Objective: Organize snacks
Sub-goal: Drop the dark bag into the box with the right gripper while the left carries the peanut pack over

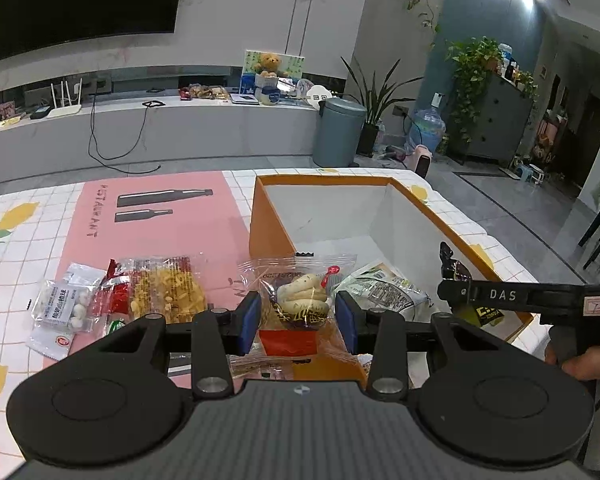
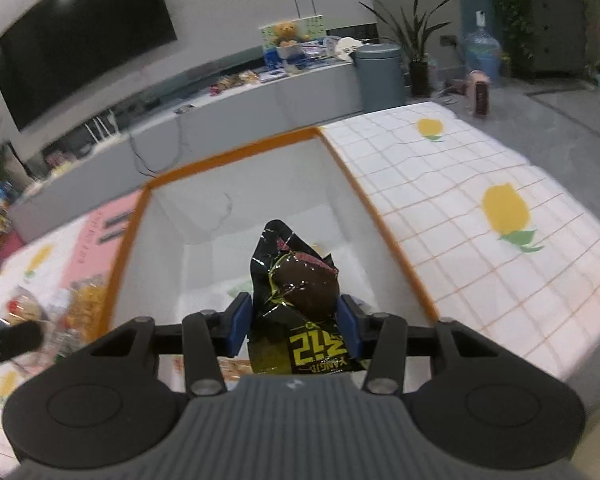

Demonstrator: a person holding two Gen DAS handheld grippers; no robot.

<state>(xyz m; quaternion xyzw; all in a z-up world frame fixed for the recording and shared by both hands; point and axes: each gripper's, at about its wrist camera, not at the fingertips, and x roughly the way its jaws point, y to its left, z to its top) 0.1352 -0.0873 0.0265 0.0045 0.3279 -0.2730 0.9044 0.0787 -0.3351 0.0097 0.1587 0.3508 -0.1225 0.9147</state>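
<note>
My left gripper [image 1: 296,314] is shut on a clear packet with a bread roll [image 1: 302,300] inside, held at the near left corner of the orange box [image 1: 272,232]. A white and green packet [image 1: 384,286] lies in the box. My right gripper [image 2: 296,320] is shut on a black snack packet with yellow lettering [image 2: 300,288], held over the white inside of the orange box [image 2: 340,168]. In the left wrist view the right gripper's black arm [image 1: 512,296] reaches in from the right over the box with that black packet [image 1: 454,270].
Loose snacks lie on the pink mat [image 1: 100,216] left of the box: a yellow chip packet [image 1: 168,288], a red packet [image 1: 114,298], a clear packet of white sweets [image 1: 62,304]. The lemon-print tablecloth [image 2: 480,216] spreads right of the box. A person's hand [image 1: 580,364] shows at the right.
</note>
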